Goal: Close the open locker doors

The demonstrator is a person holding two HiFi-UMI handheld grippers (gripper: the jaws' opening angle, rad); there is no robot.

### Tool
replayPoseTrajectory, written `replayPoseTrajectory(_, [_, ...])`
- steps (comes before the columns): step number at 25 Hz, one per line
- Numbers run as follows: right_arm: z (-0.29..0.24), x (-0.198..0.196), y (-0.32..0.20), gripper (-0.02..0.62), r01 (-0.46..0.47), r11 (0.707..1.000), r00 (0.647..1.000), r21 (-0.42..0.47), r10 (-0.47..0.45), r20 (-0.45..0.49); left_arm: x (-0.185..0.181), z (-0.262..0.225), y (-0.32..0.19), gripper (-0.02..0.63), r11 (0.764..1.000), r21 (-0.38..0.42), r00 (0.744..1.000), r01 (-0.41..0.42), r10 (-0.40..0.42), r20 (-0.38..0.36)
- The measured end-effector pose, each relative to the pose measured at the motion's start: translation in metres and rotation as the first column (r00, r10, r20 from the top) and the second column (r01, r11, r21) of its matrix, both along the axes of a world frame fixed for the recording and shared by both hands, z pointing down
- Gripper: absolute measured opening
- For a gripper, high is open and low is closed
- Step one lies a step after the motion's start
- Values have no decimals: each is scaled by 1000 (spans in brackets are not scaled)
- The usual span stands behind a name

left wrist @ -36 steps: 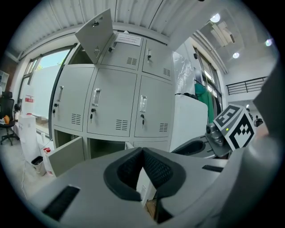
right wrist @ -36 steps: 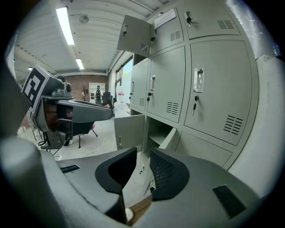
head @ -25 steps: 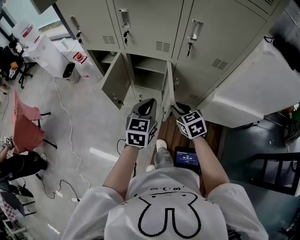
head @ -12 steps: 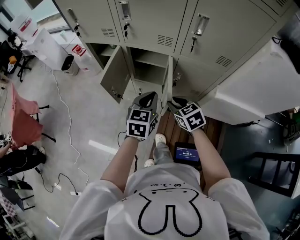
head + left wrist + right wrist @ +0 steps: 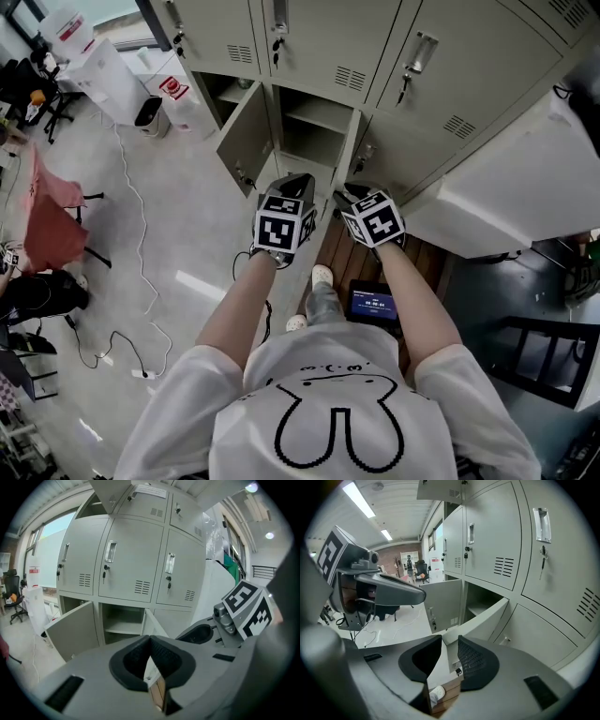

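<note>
Head view: the middle locker door [image 5: 344, 161] juts toward the person, upright and edge-on, with the right hand-held gripper [image 5: 347, 198] right up by its free edge and the left hand-held gripper [image 5: 298, 184] just left of that door, so right's nearer. Left gripper view: jaws pinched together on nothing, door [image 5: 152, 622] straight ahead. Right gripper view: jaws have just been opening, now apart and unclamped, the door's edge [image 5: 480, 620] showing through the gap, just beyond.

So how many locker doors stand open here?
2, both in the bottom row: the left door swung wide, the middle door seen edge-on. A panel jutting out higher up may be a third.
</note>
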State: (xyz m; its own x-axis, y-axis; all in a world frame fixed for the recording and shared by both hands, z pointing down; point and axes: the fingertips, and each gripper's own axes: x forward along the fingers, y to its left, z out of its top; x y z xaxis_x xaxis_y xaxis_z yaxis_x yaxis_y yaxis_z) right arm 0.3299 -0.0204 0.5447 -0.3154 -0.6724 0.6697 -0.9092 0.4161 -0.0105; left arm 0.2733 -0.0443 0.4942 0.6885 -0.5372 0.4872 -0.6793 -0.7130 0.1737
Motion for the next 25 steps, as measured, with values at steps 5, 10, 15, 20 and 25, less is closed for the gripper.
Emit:
replayPoseTrajectory(5, [1,-15,-10,101,35,998,999,-48,-35,11,-12,-2,-11,15,998,-50,999,29,-28,20])
replayPoseTrajectory(10, [1,-32,-28,123,94,994,995,-60,-92,29,-24,-2,-25,15,996,-49,997,71,-70,21])
replayPoseTrajectory(15, [0,-51,-45,127,172,982,985,-77,-169,36,-32,-6,-45,15,992,-42,993,120,-120,4])
replayPoseTrajectory(20, [0,-64,-60,126,239,968,971,-76,-236,46,-42,-6,-65,15,983,-45,983,176,-178,-36])
replayPoseTrajectory(25, [4,-70,-66,124,289,953,957,-94,-287,35,-46,-3,-79,15,974,-36,974,223,-224,-25])
